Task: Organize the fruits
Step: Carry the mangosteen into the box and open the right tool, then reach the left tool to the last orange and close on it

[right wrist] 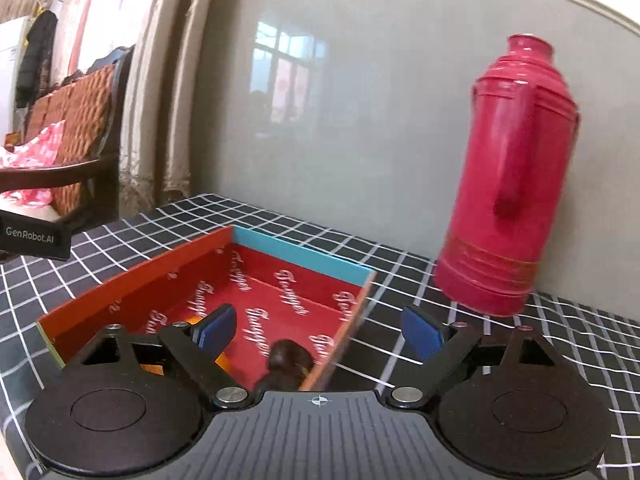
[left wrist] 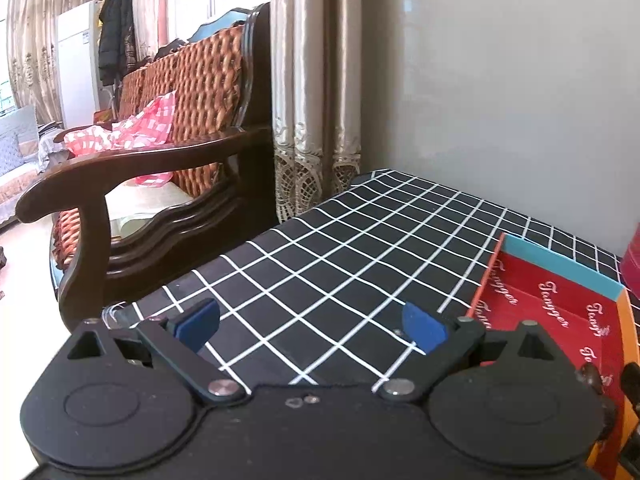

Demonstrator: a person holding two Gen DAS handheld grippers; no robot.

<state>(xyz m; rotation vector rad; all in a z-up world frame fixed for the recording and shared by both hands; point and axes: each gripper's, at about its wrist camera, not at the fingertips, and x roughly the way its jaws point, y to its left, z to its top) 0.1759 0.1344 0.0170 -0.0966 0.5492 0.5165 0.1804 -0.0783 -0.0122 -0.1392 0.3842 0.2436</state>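
Red, script-printed box (right wrist: 280,292) sits on the checked tablecloth (left wrist: 340,248) holding dark fruit (right wrist: 286,364) at its near end; both the left gripper (left wrist: 312,326) and right gripper (right wrist: 320,330) hover spread and empty beside a pink thermos (right wrist: 508,184).

We are in a home living room. We see a wooden sofa (left wrist: 168,152), long curtains (left wrist: 316,80), and a red thermos (right wrist: 508,184) on the checked table (left wrist: 340,248).

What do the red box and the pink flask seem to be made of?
Box: probably cardboard with a printed, slightly glossy lining; its walls are thin and flat, with coloured cut edges. Flask: likely painted metal or hard plastic; it is glossy, with ridged bands and a moulded handle. The blur leaves this open.
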